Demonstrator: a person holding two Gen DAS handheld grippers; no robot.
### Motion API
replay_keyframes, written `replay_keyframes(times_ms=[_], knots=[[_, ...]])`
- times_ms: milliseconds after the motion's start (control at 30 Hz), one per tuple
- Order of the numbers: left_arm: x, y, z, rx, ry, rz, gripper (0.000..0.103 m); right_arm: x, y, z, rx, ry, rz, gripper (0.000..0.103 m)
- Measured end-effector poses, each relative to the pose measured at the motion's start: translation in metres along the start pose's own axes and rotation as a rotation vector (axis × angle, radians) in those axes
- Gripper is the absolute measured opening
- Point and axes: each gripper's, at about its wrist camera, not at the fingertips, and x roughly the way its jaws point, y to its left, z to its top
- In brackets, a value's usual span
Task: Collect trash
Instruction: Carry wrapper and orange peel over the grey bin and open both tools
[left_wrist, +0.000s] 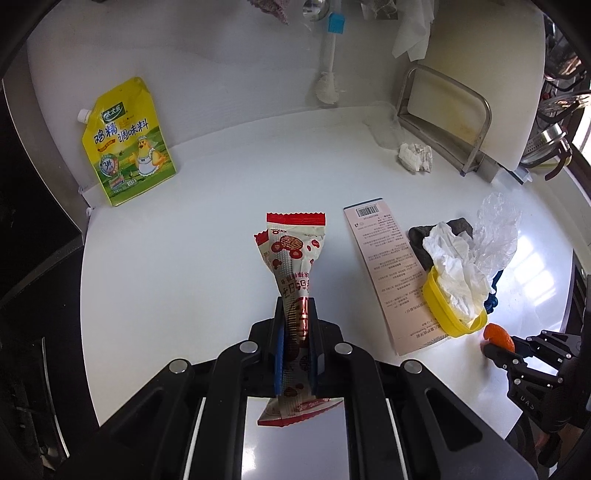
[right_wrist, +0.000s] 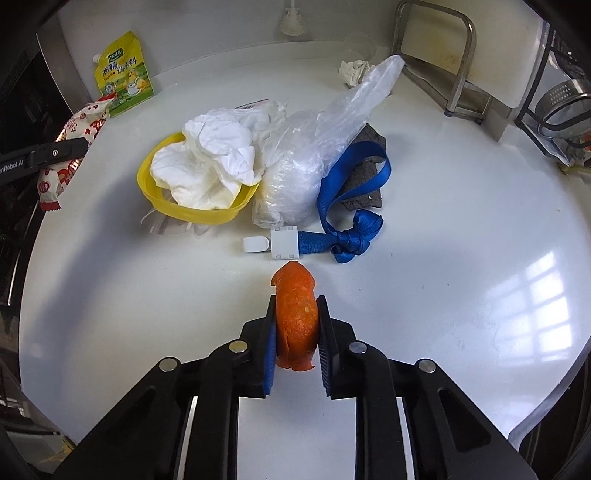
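Observation:
My left gripper (left_wrist: 295, 306) is shut on a red and white snack wrapper (left_wrist: 291, 254), which hangs above the white counter (left_wrist: 207, 192). My right gripper (right_wrist: 296, 308) is shut on a piece of orange peel (right_wrist: 296, 314) low over the counter; the same peel (left_wrist: 499, 336) shows at the right edge of the left wrist view. Ahead of the right gripper lie a yellow bowl (right_wrist: 192, 214) stuffed with crumpled white tissue (right_wrist: 210, 162), a clear plastic bag (right_wrist: 314, 155), a blue ribbon (right_wrist: 343, 236) with a white clip, and a dark cloth (right_wrist: 369, 184).
A yellow seasoning pouch (left_wrist: 127, 144) leans on the back wall at left. A pink card (left_wrist: 391, 266) lies beside the bowl. A crumpled paper ball (left_wrist: 415, 157) sits by a cutting board (left_wrist: 476, 96) in its metal rack. A dish rack (right_wrist: 557, 107) stands at far right.

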Motion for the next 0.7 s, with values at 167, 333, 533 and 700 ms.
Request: replay_keyframes(times_ms=[167, 333, 533, 700], knots=[[-0.019, -0.013, -0.004, 0.029, -0.023, -0.044, 0.010, -0.025, -0.018, -0.006, 0.086, -0.054, 0.091, 0.015], [-0.043, -0.036, -0.018, 0.089, -0.036, -0.125, 0.010, -0.058, -0.025, -0.021, 0.112, -0.092, 0.120, 0.015], [-0.068, -0.072, -0.039, 0.162, -0.025, -0.223, 0.010, -0.091, -0.027, -0.050, 0.129, -0.111, 0.125, 0.015], [-0.087, -0.111, -0.066, 0.255, 0.011, -0.346, 0.010, -0.117, -0.027, -0.095, 0.131, -0.102, 0.110, 0.015]])
